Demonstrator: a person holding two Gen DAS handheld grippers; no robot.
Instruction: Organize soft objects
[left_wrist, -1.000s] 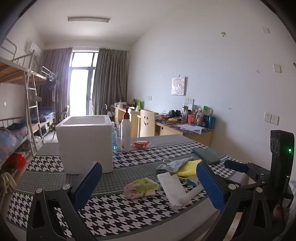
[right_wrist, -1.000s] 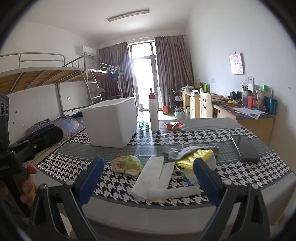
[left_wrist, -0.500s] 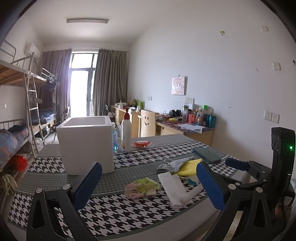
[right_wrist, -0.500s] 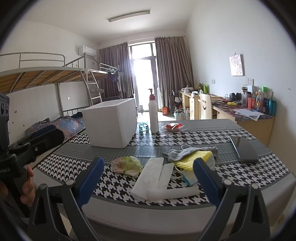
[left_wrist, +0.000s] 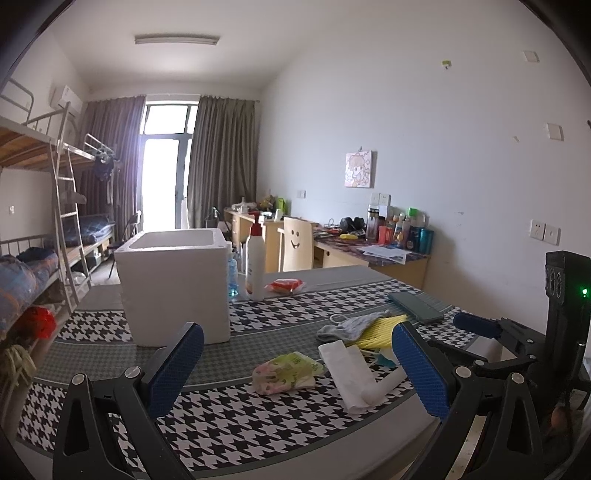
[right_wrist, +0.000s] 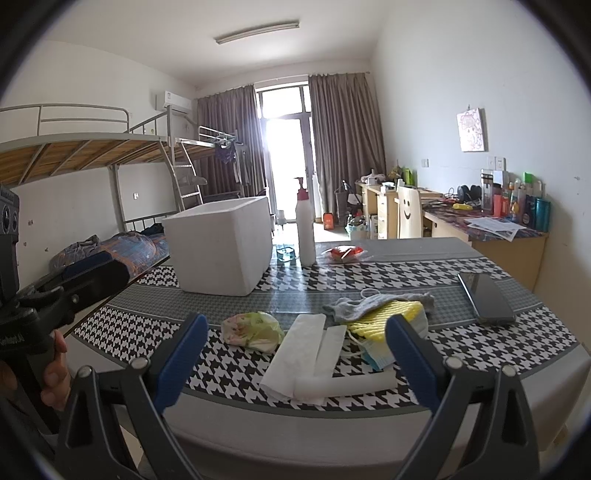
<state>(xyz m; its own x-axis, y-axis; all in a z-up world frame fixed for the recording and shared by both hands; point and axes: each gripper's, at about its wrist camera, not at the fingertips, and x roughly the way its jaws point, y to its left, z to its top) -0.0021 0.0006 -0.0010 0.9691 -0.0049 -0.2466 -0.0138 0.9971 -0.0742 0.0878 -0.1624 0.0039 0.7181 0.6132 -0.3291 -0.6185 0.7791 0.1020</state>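
Note:
Soft things lie near the table's front edge: a crumpled green-and-pink cloth (left_wrist: 286, 371) (right_wrist: 253, 330), a folded white towel (left_wrist: 349, 373) (right_wrist: 304, 354), a grey sock (left_wrist: 349, 326) (right_wrist: 354, 306) over a yellow cloth (left_wrist: 382, 328) (right_wrist: 384, 317), and a blue face mask (right_wrist: 375, 354). A white foam box (left_wrist: 175, 284) (right_wrist: 221, 243) stands open behind them at the left. My left gripper (left_wrist: 297, 365) is open and empty, held above the table before the cloths. My right gripper (right_wrist: 295, 356) is open and empty at the front edge.
A pump bottle (left_wrist: 255, 267) (right_wrist: 306, 229), a small blue bottle (left_wrist: 232, 275), a red snack packet (left_wrist: 286, 285) (right_wrist: 343, 253) and a dark phone (left_wrist: 415, 306) (right_wrist: 485, 297) are on the houndstooth tablecloth (left_wrist: 229, 413). Bunk beds stand left, desks right.
Both grippers have barely shifted; the left view has drifted slightly. Nothing on the table has moved.

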